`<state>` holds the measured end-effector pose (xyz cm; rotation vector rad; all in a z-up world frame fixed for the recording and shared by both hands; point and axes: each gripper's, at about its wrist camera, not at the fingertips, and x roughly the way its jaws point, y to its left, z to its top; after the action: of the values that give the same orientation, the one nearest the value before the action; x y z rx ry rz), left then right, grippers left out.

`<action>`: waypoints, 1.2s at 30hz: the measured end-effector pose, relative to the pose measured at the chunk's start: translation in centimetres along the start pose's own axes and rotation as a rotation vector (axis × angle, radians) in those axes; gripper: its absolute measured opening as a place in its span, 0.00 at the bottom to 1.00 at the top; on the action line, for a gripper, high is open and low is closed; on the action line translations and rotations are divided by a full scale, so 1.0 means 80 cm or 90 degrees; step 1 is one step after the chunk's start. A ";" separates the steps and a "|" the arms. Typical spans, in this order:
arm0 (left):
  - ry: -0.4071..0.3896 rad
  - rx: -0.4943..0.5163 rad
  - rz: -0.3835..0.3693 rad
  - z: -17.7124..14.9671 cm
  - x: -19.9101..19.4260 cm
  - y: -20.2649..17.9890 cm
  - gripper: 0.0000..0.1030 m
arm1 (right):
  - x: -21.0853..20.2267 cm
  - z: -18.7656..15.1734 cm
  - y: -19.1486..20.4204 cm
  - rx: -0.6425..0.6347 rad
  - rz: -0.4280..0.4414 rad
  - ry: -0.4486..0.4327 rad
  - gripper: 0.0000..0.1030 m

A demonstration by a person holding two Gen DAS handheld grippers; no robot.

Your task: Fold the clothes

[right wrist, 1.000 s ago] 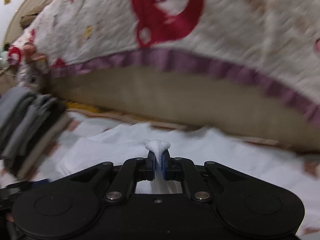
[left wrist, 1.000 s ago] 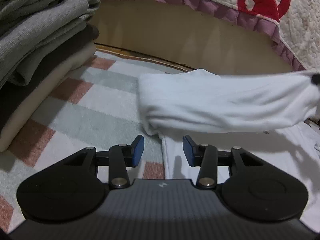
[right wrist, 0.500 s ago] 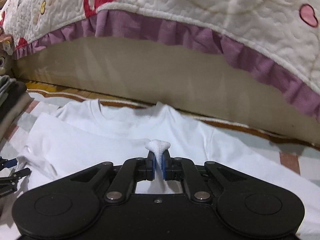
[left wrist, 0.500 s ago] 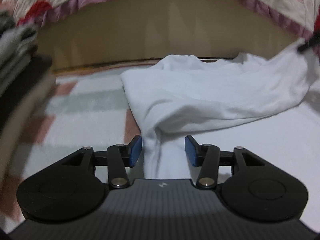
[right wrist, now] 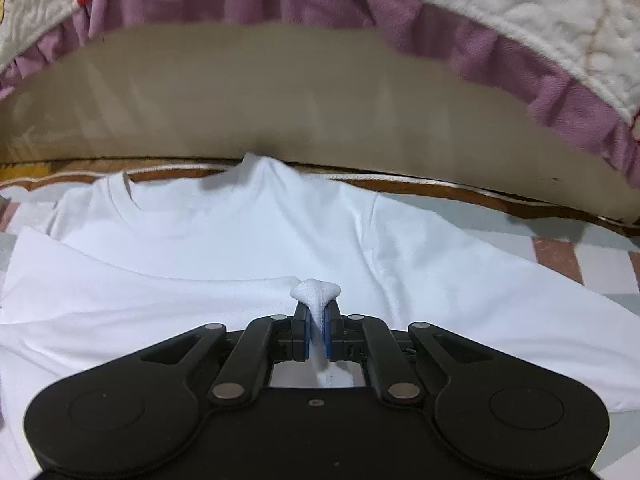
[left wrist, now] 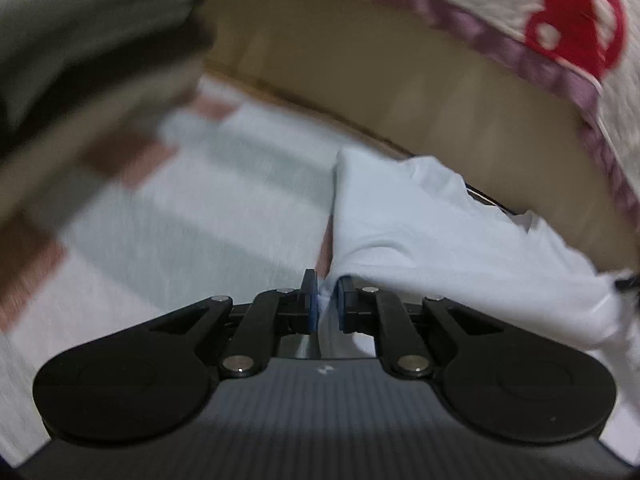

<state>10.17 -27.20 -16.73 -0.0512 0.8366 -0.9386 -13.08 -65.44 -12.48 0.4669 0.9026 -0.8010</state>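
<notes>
A white T-shirt (right wrist: 248, 240) lies on a checked mat, collar toward the bed base, with one side folded over its body. My right gripper (right wrist: 316, 320) is shut on a pinch of the white fabric that sticks up between its blue pads. In the left wrist view the same white T-shirt (left wrist: 420, 232) stretches to the right as a lifted fold, and my left gripper (left wrist: 328, 304) is shut on its edge. The far end of that fold reaches the right gripper's tip (left wrist: 626, 284) at the frame's right edge.
A stack of folded grey, dark and cream clothes (left wrist: 80, 60) stands blurred at the left. A beige bed base (right wrist: 320, 120) with a quilted cover and purple frill (right wrist: 500, 60) runs along the back. The pink, grey and white checked mat (left wrist: 180, 220) covers the floor.
My left gripper, open over the shirt's edge earlier, has shut on the white fabric and swung. The right gripper has kept its grip and moved closer to the bed base.
</notes>
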 end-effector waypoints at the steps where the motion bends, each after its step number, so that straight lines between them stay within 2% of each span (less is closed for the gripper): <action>1: 0.012 0.017 0.004 0.001 0.001 -0.002 0.10 | 0.008 -0.001 0.002 -0.011 -0.005 0.008 0.08; 5: 0.072 0.104 0.028 0.009 0.000 -0.018 0.15 | 0.045 -0.007 0.001 -0.059 -0.040 0.036 0.08; 6: 0.085 0.106 0.025 0.011 -0.004 -0.018 0.20 | 0.051 -0.008 0.001 -0.073 -0.046 0.041 0.08; 9: 0.115 0.080 -0.026 0.024 -0.017 -0.008 0.37 | 0.055 -0.010 -0.002 -0.091 -0.057 0.042 0.11; 10: 0.121 0.069 -0.044 0.027 -0.019 -0.004 0.41 | 0.052 -0.012 -0.003 -0.099 -0.065 0.035 0.18; 11: 0.120 0.057 -0.048 0.027 -0.016 -0.002 0.41 | 0.049 -0.013 -0.006 -0.106 -0.072 0.029 0.27; 14: 0.115 0.018 -0.061 0.026 -0.007 0.002 0.44 | 0.037 -0.013 -0.019 -0.113 -0.072 0.012 0.31; 18: 0.110 -0.033 -0.077 0.025 0.004 0.008 0.45 | 0.012 -0.018 -0.050 -0.057 -0.038 -0.013 0.30; 21: 0.106 -0.060 -0.084 0.023 0.014 0.010 0.42 | -0.002 -0.034 -0.079 0.043 0.039 -0.024 0.35; 24: 0.101 0.021 -0.040 0.017 0.015 -0.009 0.28 | 0.000 -0.052 -0.095 0.124 0.117 -0.006 0.45; 25: 0.100 0.042 -0.029 0.016 0.015 -0.014 0.28 | 0.004 -0.059 -0.096 0.145 0.140 0.004 0.48; 28: 0.103 0.051 -0.018 0.015 0.013 -0.015 0.29 | 0.019 -0.080 -0.090 0.180 0.190 0.023 0.53; 29: 0.102 0.049 -0.018 0.015 0.013 -0.014 0.29 | 0.016 -0.083 -0.083 0.161 0.190 0.006 0.45; 30: 0.101 0.047 -0.018 0.015 0.012 -0.013 0.29 | 0.013 -0.084 -0.071 0.109 0.199 0.010 0.22; 31: 0.100 0.050 -0.016 0.015 0.012 -0.013 0.29 | 0.006 -0.085 -0.055 0.025 0.203 0.016 0.07; 32: 0.102 0.062 -0.009 0.015 0.011 -0.015 0.29 | -0.002 -0.086 -0.039 -0.065 0.194 0.020 0.06; 33: 0.103 0.074 -0.002 0.014 0.010 -0.017 0.29 | -0.010 -0.090 -0.024 -0.144 0.159 0.026 0.06; 35: 0.107 0.097 0.011 0.013 0.009 -0.022 0.30 | -0.013 -0.093 -0.013 -0.214 0.101 0.048 0.06; 36: 0.110 0.108 0.018 0.014 0.009 -0.023 0.30 | -0.011 -0.092 -0.015 -0.212 0.088 0.054 0.06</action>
<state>9.83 -29.21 -15.68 0.1901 0.9111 -0.9945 -18.13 -60.95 -15.83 0.2684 1.0481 -0.4947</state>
